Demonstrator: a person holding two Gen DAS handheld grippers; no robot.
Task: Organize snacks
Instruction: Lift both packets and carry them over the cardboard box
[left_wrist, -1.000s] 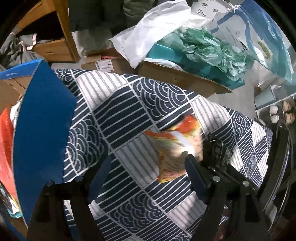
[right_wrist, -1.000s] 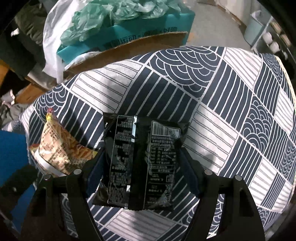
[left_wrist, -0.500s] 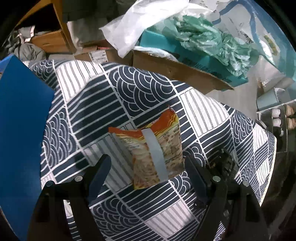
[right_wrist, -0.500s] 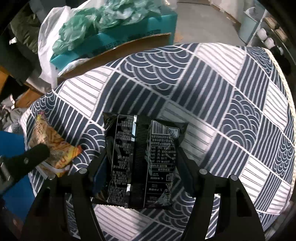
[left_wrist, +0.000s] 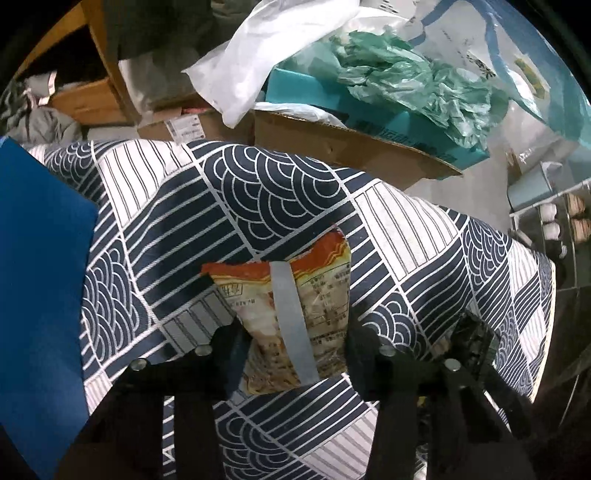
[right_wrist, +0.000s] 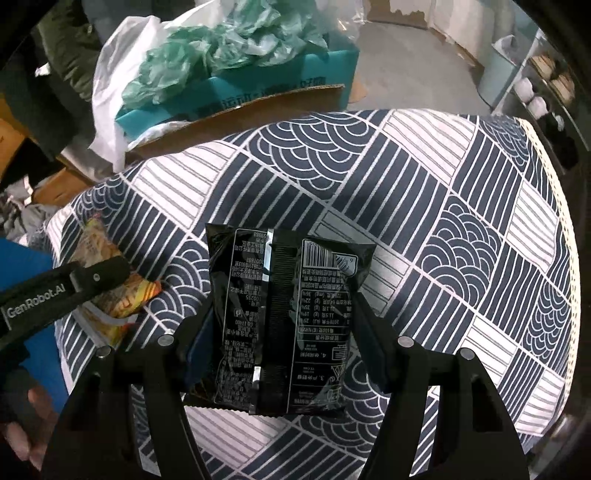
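An orange and beige snack bag (left_wrist: 295, 314) with a grey seam strip lies on the patterned tablecloth (left_wrist: 266, 199). My left gripper (left_wrist: 293, 339) has closed on its near end, one finger on each side. The bag also shows in the right wrist view (right_wrist: 110, 280), under the left gripper's finger (right_wrist: 99, 275). My right gripper (right_wrist: 284, 332) is shut on a black snack bag (right_wrist: 288, 317), back side up, held just above the cloth.
A blue box flap (left_wrist: 40, 295) stands at the left. Behind the table are a cardboard box (left_wrist: 351, 144), a teal box (left_wrist: 369, 118) with green plastic bags (right_wrist: 221, 48), and a white bag (left_wrist: 280, 40). The table edge (right_wrist: 561, 229) curves at right.
My left gripper moved forward over the orange bag and its fingers closed in on it. My right gripper kept its hold on the black bag and shifted slightly.
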